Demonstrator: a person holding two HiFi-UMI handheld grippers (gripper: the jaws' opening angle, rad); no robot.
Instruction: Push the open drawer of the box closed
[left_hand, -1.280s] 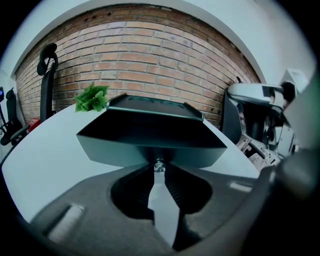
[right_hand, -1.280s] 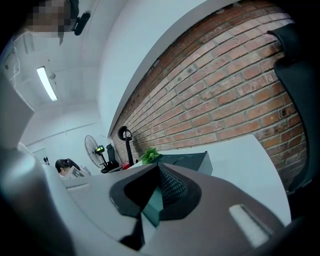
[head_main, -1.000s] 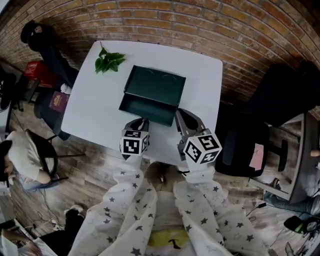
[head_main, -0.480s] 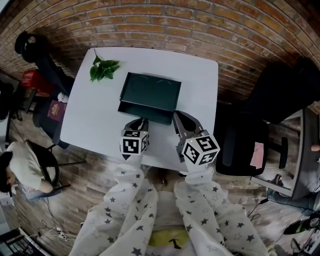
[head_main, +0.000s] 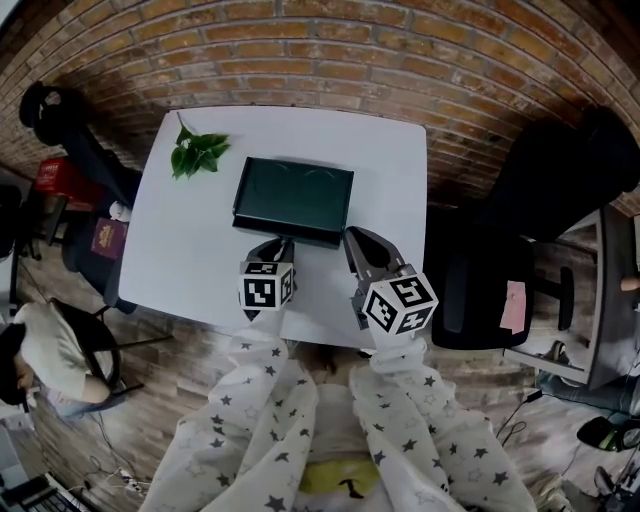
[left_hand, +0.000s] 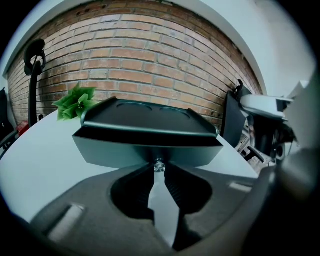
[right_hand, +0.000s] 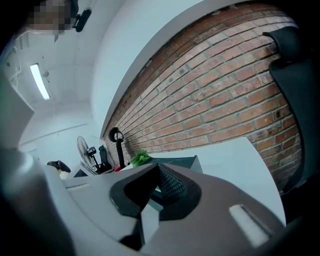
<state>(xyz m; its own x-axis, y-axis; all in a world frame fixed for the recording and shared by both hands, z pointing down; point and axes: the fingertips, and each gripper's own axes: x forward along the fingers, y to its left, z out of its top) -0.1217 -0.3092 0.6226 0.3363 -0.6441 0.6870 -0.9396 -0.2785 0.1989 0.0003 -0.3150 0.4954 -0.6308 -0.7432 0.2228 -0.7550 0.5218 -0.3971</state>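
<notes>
A dark green box (head_main: 293, 190) lies on the white table (head_main: 180, 250). Its drawer front (left_hand: 125, 152) stands out only slightly under the lid (left_hand: 145, 117), with a thin dark gap between them. My left gripper (head_main: 283, 243) is at the middle of the drawer front, its tips (left_hand: 159, 169) closed round the small metal knob (left_hand: 159, 164). My right gripper (head_main: 355, 238) hovers by the box's near right corner, jaws together and empty (right_hand: 156, 172). The right gripper view shows the box (right_hand: 182, 161) just past its tips.
A sprig of green leaves (head_main: 197, 153) lies at the table's far left corner. A black office chair (head_main: 480, 290) stands right of the table, and a brick wall (head_main: 320, 50) runs behind it. A seated person (head_main: 50, 350) is on the floor side at left.
The drawer has slid into the box, from well open to nearly flush. My left gripper has moved forward with it; the right gripper has followed alongside.
</notes>
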